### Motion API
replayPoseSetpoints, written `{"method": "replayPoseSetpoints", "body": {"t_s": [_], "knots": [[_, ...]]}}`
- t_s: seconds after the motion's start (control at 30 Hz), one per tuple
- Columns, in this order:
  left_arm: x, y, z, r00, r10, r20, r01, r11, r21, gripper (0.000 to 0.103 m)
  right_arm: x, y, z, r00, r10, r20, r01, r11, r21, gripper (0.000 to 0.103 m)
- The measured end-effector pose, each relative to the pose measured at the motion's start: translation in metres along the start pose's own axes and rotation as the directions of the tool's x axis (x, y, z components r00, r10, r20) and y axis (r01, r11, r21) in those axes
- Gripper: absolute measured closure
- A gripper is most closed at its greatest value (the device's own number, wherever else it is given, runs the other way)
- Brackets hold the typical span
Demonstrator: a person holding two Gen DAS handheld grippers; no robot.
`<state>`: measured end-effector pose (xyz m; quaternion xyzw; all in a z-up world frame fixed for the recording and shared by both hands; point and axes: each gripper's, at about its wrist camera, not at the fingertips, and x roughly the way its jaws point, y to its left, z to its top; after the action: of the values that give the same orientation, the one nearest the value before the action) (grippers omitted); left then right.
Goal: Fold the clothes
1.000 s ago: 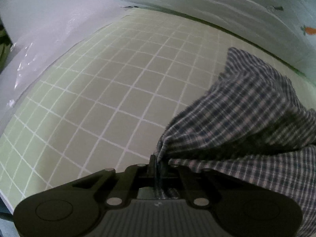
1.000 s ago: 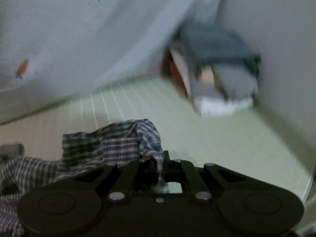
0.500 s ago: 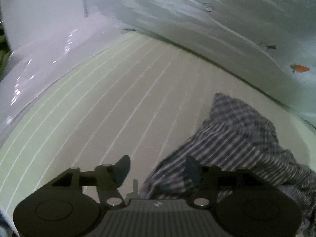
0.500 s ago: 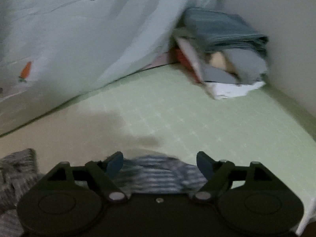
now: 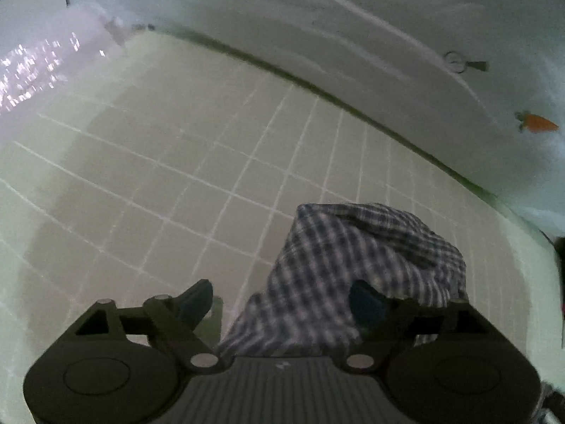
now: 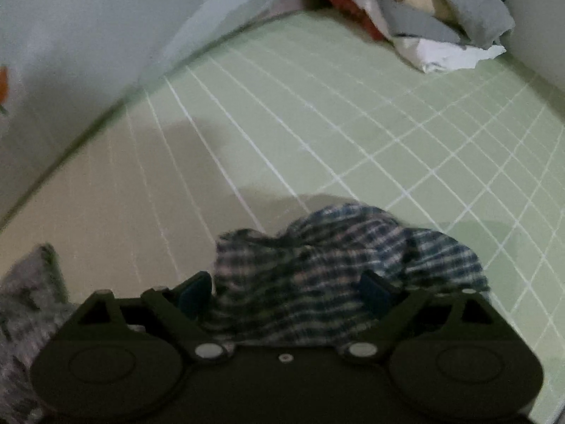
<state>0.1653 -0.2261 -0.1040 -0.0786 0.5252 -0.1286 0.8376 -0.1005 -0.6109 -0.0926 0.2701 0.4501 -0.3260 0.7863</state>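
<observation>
A blue and white checked garment [image 5: 356, 258] lies rumpled on the pale green gridded mat [image 5: 148, 176]. My left gripper [image 5: 280, 300] stands open over its left part, with cloth lying loose between the fingers and no pad pressing on it. In the right wrist view the same checked garment [image 6: 335, 261] bunches up under my right gripper [image 6: 286, 291], whose jaws are opening wide; cloth lies between them, untouched by the pads. More checked cloth [image 6: 24, 304] shows at the lower left of that view.
A pale quilt with a small carrot print [image 5: 538, 122] rises along the mat's far edge. A stack of folded clothes [image 6: 445, 17] sits in the far right corner by the wall. Shiny plastic sheeting [image 5: 31, 70] lies at the far left.
Both grippers were shut on corners of the checked garment and have let go. The cloth dropped onto the mat, and both grippers now stand wide open above it.
</observation>
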Motion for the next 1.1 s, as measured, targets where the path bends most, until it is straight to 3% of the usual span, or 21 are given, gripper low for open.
{"method": "replayPoseSetpoints", "body": {"t_s": [0.03, 0.07, 0.1, 0.13, 0.2, 0.27, 0.37, 0.53, 0.57, 0.63, 0.7, 0.77, 0.8, 0.9, 0.97, 1.03, 1.1], "knots": [[0.005, 0.000, 0.002, 1.000, -0.002, -0.009, 0.002, 1.000, -0.006, 0.053, 0.002, 0.001, 0.000, 1.000, -0.005, -0.008, 0.005, 1.000, -0.008, 0.012], [0.010, -0.001, 0.005, 1.000, -0.006, -0.021, 0.006, 1.000, -0.012, 0.067, 0.004, 0.001, 0.000, 1.000, -0.011, -0.016, 0.011, 1.000, -0.015, 0.017], [0.014, -0.002, 0.007, 1.000, -0.008, -0.027, 0.007, 1.000, -0.021, 0.099, 0.006, 0.001, 0.000, 1.000, -0.004, -0.016, 0.004, 1.000, -0.020, 0.034], [0.015, -0.003, 0.008, 1.000, -0.006, -0.022, 0.005, 1.000, -0.025, 0.101, 0.007, 0.000, 0.001, 1.000, 0.004, -0.013, -0.004, 1.000, -0.025, 0.046], [0.011, -0.005, 0.014, 1.000, 0.001, 0.014, -0.001, 1.000, -0.019, 0.102, 0.005, -0.004, 0.007, 1.000, 0.021, 0.015, -0.021, 0.999, -0.034, 0.086], [-0.009, -0.003, 0.023, 0.996, -0.002, 0.091, 0.004, 1.000, -0.016, 0.102, 0.001, -0.010, 0.014, 0.997, 0.038, 0.061, -0.037, 0.999, -0.026, 0.091], [-0.048, 0.003, 0.037, 0.975, -0.004, 0.220, 0.010, 1.000, -0.028, 0.102, -0.026, -0.023, 0.033, 0.977, 0.012, 0.212, -0.010, 1.000, -0.007, 0.094], [-0.121, 0.028, 0.030, 0.925, 0.027, 0.379, 0.006, 0.996, -0.086, 0.102, -0.091, -0.054, 0.057, 0.888, -0.103, 0.448, 0.112, 0.994, 0.005, 0.094], [-0.129, 0.036, 0.021, 0.923, 0.063, 0.380, -0.026, 0.994, -0.102, 0.102, -0.098, -0.062, 0.059, 0.877, -0.131, 0.462, 0.145, 0.989, 0.006, 0.094], [-0.130, 0.052, 0.001, 0.928, 0.150, 0.340, -0.110, 0.985, -0.136, 0.101, -0.096, -0.079, 0.054, 0.879, -0.186, 0.439, 0.203, 0.979, 0.008, 0.094], [-0.116, 0.072, -0.023, 0.942, 0.246, 0.228, -0.208, 0.962, -0.179, 0.099, -0.079, -0.095, 0.044, 0.911, -0.223, 0.348, 0.240, 0.971, -0.005, 0.092], [-0.106, 0.089, -0.043, 0.954, 0.270, 0.133, -0.236, 0.945, -0.227, 0.098, -0.061, -0.104, 0.030, 0.943, -0.223, 0.246, 0.230, 0.973, 0.000, 0.073], [-0.102, 0.096, -0.052, 0.957, 0.274, 0.092, -0.244, 0.938, -0.247, 0.090, -0.054, -0.106, 0.022, 0.955, -0.210, 0.210, 0.214, 0.977, 0.003, 0.057], [-0.107, 0.103, -0.064, 0.961, 0.258, 0.096, -0.225, 0.938, -0.265, 0.070, -0.049, -0.092, 0.008, 0.966, -0.169, 0.194, 0.168, 0.986, 0.026, 0.030], [-0.109, 0.096, -0.058, 0.957, 0.266, 0.120, -0.231, 0.941, -0.247, 0.054, -0.048, -0.075, 0.006, 0.970, -0.134, 0.202, 0.130, 0.991, 0.035, 0.019], [-0.110, 0.089, -0.053, 0.952, 0.272, 0.143, -0.236, 0.945, -0.228, 0.034, -0.047, -0.051, 0.009, 0.974, -0.082, 0.212, 0.078, 0.997, 0.028, 0.016], [-0.110, 0.088, -0.047, 0.954, 0.262, 0.146, -0.231, 0.953, -0.198, 0.023, -0.041, -0.029, 0.012, 0.984, 0.024, 0.176, -0.029, 0.999, 0.023, 0.011]]}}
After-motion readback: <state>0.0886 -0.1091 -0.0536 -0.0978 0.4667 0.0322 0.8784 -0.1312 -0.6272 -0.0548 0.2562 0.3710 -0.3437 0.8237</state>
